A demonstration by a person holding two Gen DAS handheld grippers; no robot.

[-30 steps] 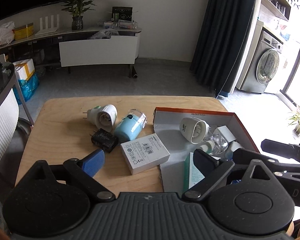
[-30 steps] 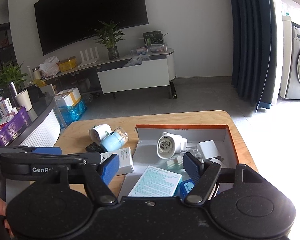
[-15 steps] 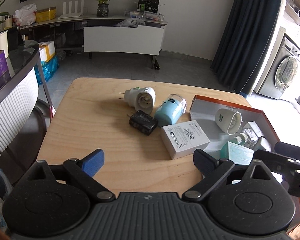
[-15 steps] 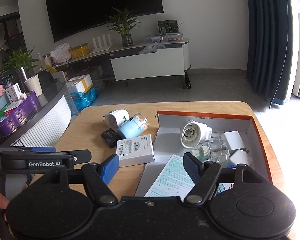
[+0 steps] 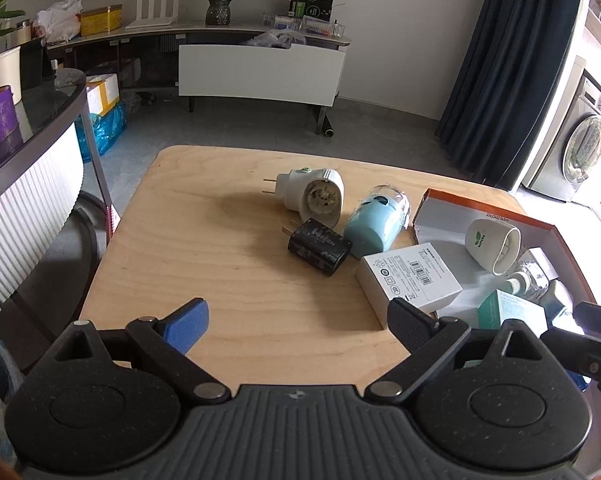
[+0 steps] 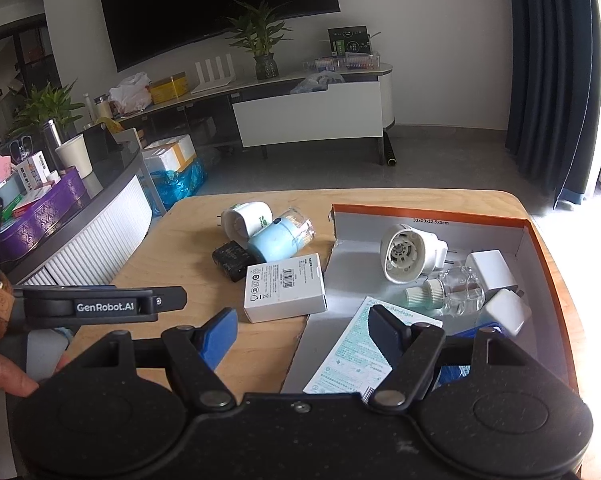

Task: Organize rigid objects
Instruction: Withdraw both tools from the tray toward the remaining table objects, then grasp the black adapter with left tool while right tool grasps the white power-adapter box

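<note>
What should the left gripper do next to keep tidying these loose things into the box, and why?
Probably ease the left gripper forward over the white carton and close on it. Its jaws are open and empty, and the carton lies nearest, beside the orange-rimmed box, with the black charger and blue bottle farther back.

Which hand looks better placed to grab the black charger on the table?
Probably the left. The left gripper is open and empty, with the black charger straight ahead of it on the table. The right gripper, also open and empty, faces the box, with the charger off to its left.
</note>
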